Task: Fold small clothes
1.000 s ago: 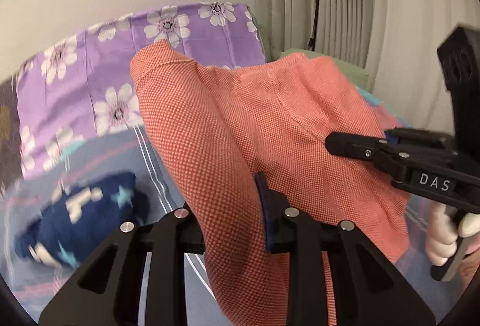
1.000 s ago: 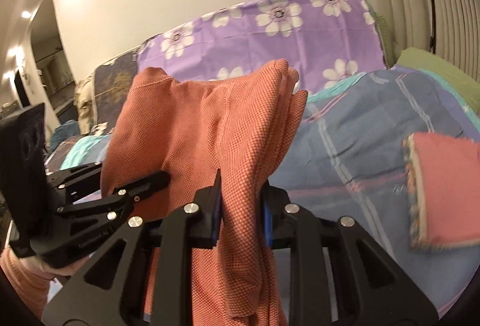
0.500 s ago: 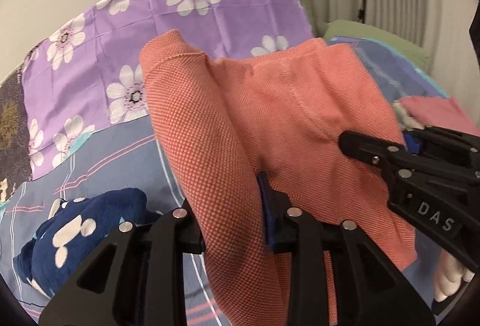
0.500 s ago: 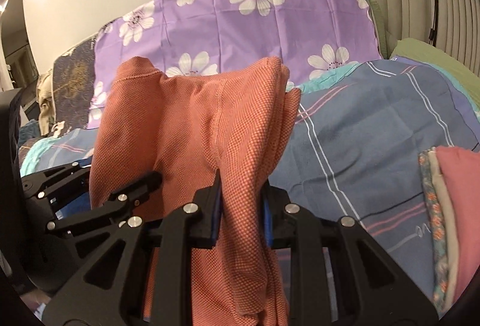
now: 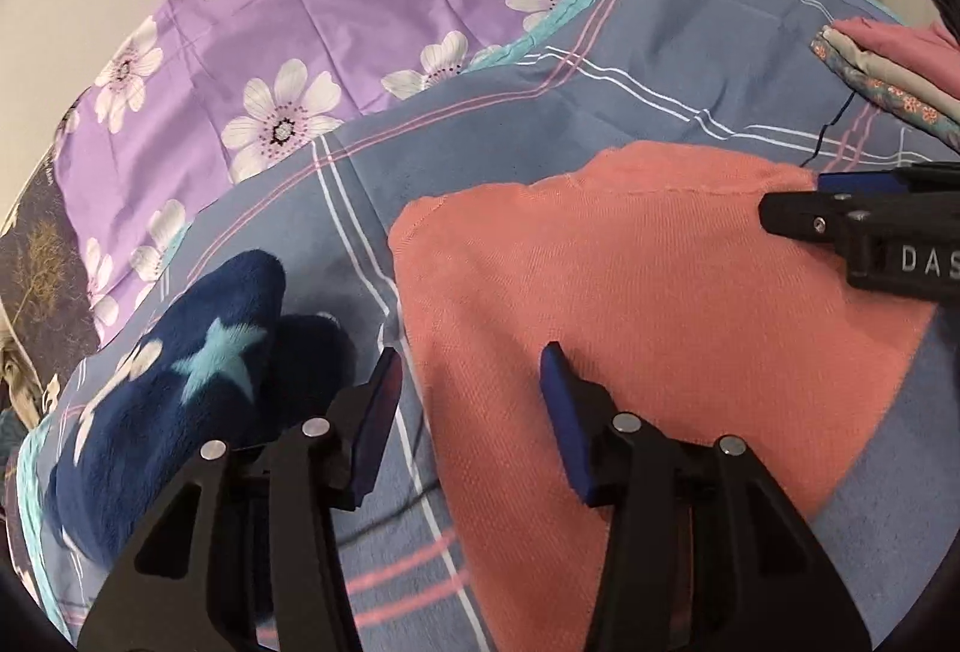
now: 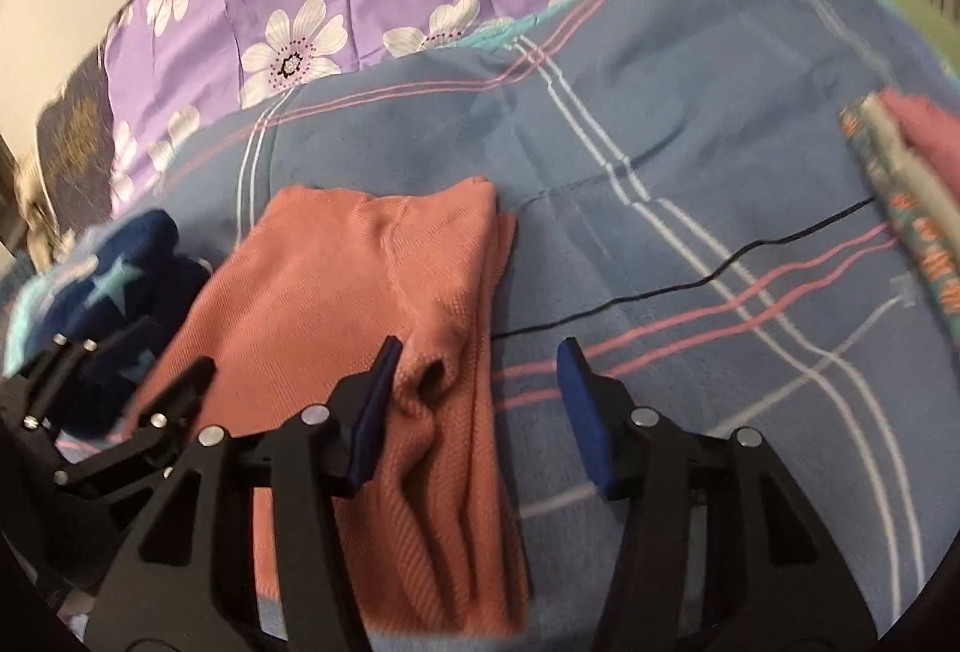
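Lowered from the air, the orange garment [image 5: 648,292] now lies folded flat on the bed [image 5: 540,111], creased along its right edge. Both hand-held grippers, left [image 5: 468,412] and right [image 6: 474,400], are opening, pads off the cloth. Its near end is cut off; motion blur softens the folded stack [image 6: 912,208] at far right.

Folded stack [image 6: 906,208] blurred, edge-cut

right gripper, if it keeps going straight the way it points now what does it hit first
Most likely the right edge of the orange garment, which lies between the opening, empty fingers of the right gripper, or the blue plaid blanket just beside it. Depth is hard to judge in this fisheye view.
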`<state>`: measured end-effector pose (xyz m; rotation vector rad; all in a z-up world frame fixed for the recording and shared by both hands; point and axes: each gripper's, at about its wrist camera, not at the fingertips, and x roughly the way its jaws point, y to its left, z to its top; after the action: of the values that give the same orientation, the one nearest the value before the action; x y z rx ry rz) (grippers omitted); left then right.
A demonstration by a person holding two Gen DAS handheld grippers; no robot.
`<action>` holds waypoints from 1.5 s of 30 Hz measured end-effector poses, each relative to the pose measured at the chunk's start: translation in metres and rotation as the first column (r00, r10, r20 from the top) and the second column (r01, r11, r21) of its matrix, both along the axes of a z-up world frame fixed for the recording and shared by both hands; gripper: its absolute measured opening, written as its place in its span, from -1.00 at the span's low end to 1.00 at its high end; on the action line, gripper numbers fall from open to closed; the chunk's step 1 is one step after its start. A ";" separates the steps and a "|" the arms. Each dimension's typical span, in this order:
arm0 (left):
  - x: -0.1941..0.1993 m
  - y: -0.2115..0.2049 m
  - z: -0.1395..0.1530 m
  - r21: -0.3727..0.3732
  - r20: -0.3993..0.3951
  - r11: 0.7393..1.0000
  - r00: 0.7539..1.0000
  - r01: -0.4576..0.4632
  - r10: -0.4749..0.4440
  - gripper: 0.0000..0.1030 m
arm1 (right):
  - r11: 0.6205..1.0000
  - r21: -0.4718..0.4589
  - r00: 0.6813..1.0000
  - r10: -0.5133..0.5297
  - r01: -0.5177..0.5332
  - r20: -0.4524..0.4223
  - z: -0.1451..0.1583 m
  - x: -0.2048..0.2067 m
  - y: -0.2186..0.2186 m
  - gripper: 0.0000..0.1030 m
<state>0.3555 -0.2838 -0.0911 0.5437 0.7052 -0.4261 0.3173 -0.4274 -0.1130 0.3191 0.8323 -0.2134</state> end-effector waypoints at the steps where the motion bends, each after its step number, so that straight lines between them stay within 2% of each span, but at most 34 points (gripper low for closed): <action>1: -0.007 0.006 0.001 -0.025 0.001 1.000 1.000 -0.011 0.011 -0.07 | 1.000 -0.011 1.000 -0.001 0.001 0.005 0.000 -0.007 0.002 0.05; 4: -0.028 0.019 0.003 -0.091 -0.029 0.995 0.999 -0.029 0.026 -0.07 | 1.000 -0.007 1.000 0.000 0.000 0.024 0.003 -0.025 0.002 0.05; 8: -0.060 0.040 0.006 -0.160 -0.056 0.985 0.997 -0.063 0.054 -0.06 | 0.999 -0.047 0.999 -0.004 0.006 0.051 0.007 -0.068 0.014 0.05; 12: -0.110 0.060 0.019 -0.227 -0.070 0.974 0.998 -0.020 0.004 -0.03 | 0.992 -0.121 0.997 0.032 -0.023 0.075 0.018 -0.129 0.040 0.03; 15: -0.170 0.086 0.045 -0.283 0.017 0.959 1.000 0.022 -0.018 0.02 | 0.984 -0.169 0.984 0.077 -0.049 0.161 0.039 -0.191 0.059 0.03; 17: -0.198 0.100 0.060 -0.312 0.056 0.950 0.998 0.036 -0.019 0.22 | 0.982 -0.186 0.972 0.087 -0.046 0.220 0.055 -0.227 0.067 0.03; 19: -0.230 0.116 0.079 -0.354 0.091 0.934 0.996 0.050 -0.019 0.34 | 0.985 -0.164 0.955 0.090 -0.044 0.283 0.076 -0.269 0.076 0.05; 22: -0.271 0.139 0.102 -0.417 0.132 0.909 0.991 0.032 0.025 0.65 | 0.989 -0.148 0.932 0.082 -0.031 0.353 0.100 -0.320 0.091 0.19; 24: -0.297 0.149 0.114 -0.446 0.156 0.895 0.987 0.030 0.045 0.74 | 0.987 -0.159 0.920 0.077 -0.016 0.383 0.112 -0.347 0.102 0.30; 26: -0.315 0.155 0.121 -0.452 0.177 0.891 0.983 0.030 0.056 0.88 | 0.985 -0.172 0.912 0.076 -0.006 0.403 0.120 -0.368 0.113 0.42; 32: -0.368 0.170 0.136 -0.470 0.224 0.880 0.974 0.069 0.043 0.97 | 0.986 -0.166 0.892 0.060 0.018 0.449 0.138 -0.418 0.135 0.58; 36: -0.393 0.180 0.138 -0.473 0.244 0.878 0.968 0.069 0.055 0.97 | 0.978 -0.207 0.885 0.073 0.027 0.460 0.146 -0.436 0.150 0.64; 40: -0.412 0.188 0.137 -0.478 0.244 0.876 0.968 0.072 0.054 0.97 | 0.965 -0.257 0.892 0.074 0.048 0.445 0.151 -0.448 0.166 0.68; 45: -0.428 0.191 0.138 -0.464 0.244 0.884 0.968 0.063 0.059 0.97 | 0.958 -0.283 0.893 0.088 0.046 0.441 0.155 -0.461 0.182 0.76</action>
<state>-0.0724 -0.0926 0.0469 0.1322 0.3345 -0.5005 -0.1439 -0.2458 0.0419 0.0765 0.3345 -0.2256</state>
